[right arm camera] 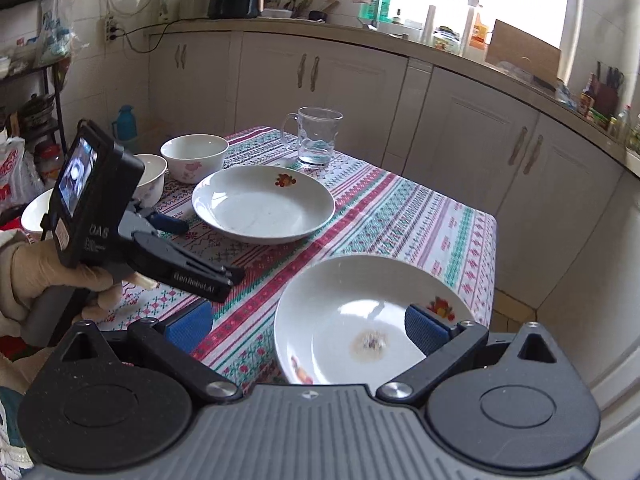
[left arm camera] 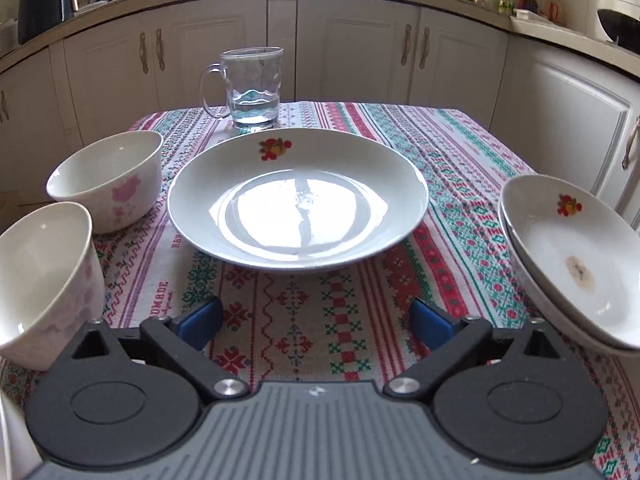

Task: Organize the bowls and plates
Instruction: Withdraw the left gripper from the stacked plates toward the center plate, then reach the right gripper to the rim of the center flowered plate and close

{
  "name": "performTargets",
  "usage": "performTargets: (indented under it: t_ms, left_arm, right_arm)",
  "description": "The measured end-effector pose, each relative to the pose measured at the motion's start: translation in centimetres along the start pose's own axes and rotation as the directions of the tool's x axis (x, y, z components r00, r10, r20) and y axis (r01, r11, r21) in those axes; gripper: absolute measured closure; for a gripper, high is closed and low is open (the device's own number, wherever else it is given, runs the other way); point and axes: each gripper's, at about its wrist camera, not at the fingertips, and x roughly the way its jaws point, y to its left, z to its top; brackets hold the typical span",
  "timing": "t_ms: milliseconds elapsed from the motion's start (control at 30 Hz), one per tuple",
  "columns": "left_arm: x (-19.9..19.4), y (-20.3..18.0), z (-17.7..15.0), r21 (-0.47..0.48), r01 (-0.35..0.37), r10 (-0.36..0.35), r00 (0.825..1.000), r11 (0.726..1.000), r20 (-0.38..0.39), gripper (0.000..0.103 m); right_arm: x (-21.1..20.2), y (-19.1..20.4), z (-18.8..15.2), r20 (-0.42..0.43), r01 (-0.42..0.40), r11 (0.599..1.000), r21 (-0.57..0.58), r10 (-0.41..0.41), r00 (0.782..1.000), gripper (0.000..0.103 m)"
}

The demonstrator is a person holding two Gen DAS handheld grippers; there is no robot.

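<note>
With both grippers' fingers released, I fear my left gripper (left arm camera: 316, 320) could shove the white floral-printed ceramic plate (left arm camera: 298, 200) into the clear glass mug (left arm camera: 250, 88).

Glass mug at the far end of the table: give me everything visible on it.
The glass mug is clear, with a dimpled pattern on its wall, a thick base and one loop handle on its left side in the left wrist view. It stands upright on the patterned tablecloth near the table's far edge, just behind the large white plate; whether they touch cannot be told. A little clear liquid sits in its bottom. No gripper is near it.
</note>
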Motion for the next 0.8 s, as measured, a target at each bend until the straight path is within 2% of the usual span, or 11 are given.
performTargets:
  t_ms: [33,400,567,800]
  left_arm:
    - [0.2,-0.1,0.0,0.010,-0.008,0.008,1.000,1.000,0.002,0.000]
    - [1.2,0.3,0.9,-0.001,-0.011,0.011,1.000,1.000,0.004,0.000]
    - [1.7,0.7,1.3,-0.019,-0.034,0.034,0.999,0.999,0.005,0.000]
    - [2.3,0.9,1.8,-0.026,-0.043,0.043,0.999,0.999,0.007,0.000]
  right_arm:
    - [0.4,-0.1,0.5,-0.004,-0.003,1.000,-0.011,0.003,1.000,0.000]
    - [4.1,-1.5,5.6,-0.056,-0.105,0.987,-0.123,0.099,0.994,0.000]
    - [6.7,-2.4,7.9,-0.104,-0.180,0.970,-0.161,0.165,0.981,0.000]
    - [11.6,-4.1,10.8,-0.176,-0.265,0.951,-0.157,0.237,0.956,0.000]
